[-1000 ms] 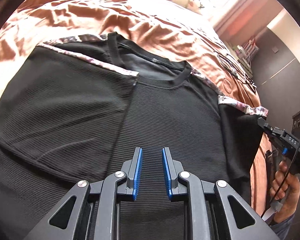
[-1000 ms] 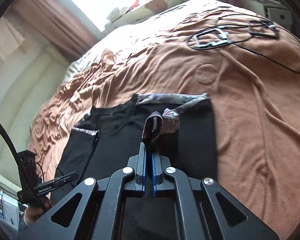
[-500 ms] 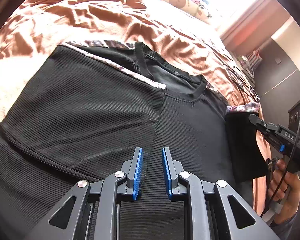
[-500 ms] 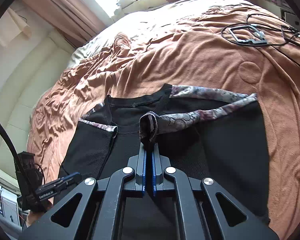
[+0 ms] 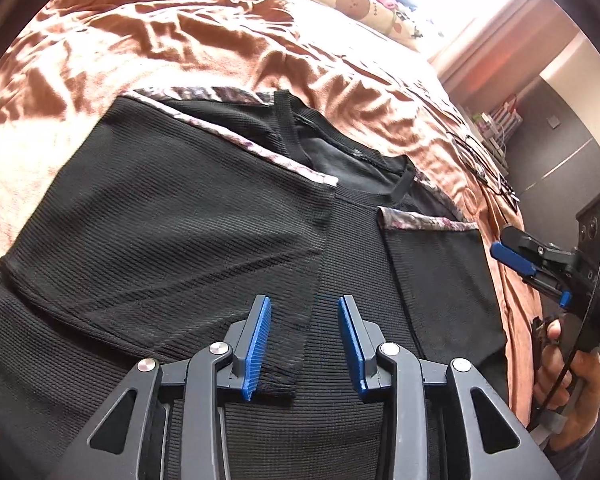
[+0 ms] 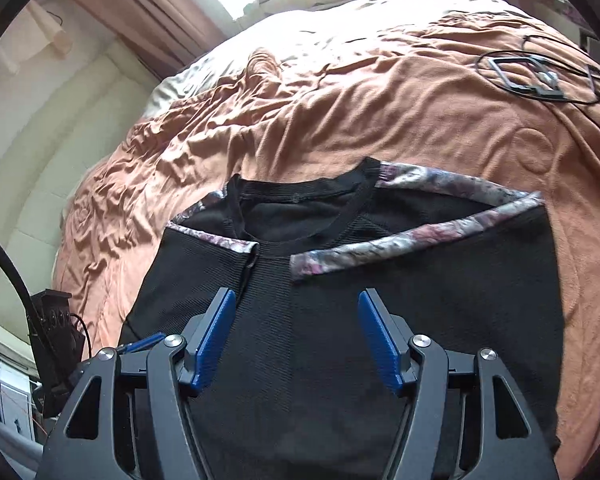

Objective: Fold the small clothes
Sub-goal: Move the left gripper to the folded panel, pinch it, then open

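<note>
Black ribbed shirt (image 6: 340, 340) lay flat on the rust-coloured bedspread (image 6: 380, 100) near the bed's near edge, both side panels and sleeves already folded inward. The left gripper (image 5: 304, 344) and right gripper (image 6: 296, 340) were opening, nothing pinched between their jaws. Folding bottom to collar seemingly remained.

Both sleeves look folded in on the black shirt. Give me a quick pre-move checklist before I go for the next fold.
1. Right gripper free of cloth: ok, jaws opening, nothing between them.
2. Left gripper free of cloth: cannot tell; jaws opening, folded sleeve edge lies between them.
3. Right sleeve folded over the black shirt: ok, floral trim lies flat.
4. Left sleeve folded in: ok.
5. Bottom hem position: cannot tell, out of view.
6. Cables on the bedspread clear of the shirt: ok.
</note>
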`<state>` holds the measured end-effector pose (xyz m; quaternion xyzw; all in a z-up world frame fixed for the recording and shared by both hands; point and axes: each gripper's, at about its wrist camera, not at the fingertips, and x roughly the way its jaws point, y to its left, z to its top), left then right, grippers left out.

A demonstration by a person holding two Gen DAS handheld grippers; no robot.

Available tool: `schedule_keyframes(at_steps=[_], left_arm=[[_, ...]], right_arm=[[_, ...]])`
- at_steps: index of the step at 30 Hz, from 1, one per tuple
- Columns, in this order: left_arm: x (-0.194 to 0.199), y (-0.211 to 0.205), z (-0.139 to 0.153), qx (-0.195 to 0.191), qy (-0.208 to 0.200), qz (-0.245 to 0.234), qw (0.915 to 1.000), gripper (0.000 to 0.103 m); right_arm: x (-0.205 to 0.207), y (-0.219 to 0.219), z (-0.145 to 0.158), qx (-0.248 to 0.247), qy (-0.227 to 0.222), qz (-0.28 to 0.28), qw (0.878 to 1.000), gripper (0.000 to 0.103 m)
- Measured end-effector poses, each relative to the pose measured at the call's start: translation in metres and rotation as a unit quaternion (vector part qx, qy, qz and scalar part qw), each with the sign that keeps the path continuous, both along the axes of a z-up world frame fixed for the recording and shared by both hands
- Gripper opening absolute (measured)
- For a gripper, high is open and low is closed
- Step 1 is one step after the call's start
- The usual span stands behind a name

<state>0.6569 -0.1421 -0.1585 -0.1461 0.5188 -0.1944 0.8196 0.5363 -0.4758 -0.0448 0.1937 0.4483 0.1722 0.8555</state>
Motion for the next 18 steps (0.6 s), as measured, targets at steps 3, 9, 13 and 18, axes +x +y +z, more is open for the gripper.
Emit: schedule_keyframes(at_steps=[3, 9, 13, 18], left_arm=[[-0.002, -0.012, -0.001, -0.010, 0.003, -0.009, 0.9999, 0.037], [-0.008, -0.048, -0.003, -0.013, 0.004, -0.038, 0.9992, 0.037], [-0.010, -0.071, -0.005, -0.011, 0.005, -0.056, 0.9983, 0.037], [-0.009, -0.094, -0.015, -0.014, 0.015, -0.068, 0.9975, 0.037]], right_arm=[[-0.017, -0.022, -0.002, -0.010, 0.003, -0.019, 1.000, 0.062], [-0.051, -0.067, -0.011, -0.012, 0.011, -0.062, 0.998, 0.062], [-0.074, -0.082, -0.013, -0.020, 0.010, -0.076, 0.997, 0.062], [-0.104, -0.112, -0.021, -0.009, 0.016, -0.113, 0.993, 0.062]])
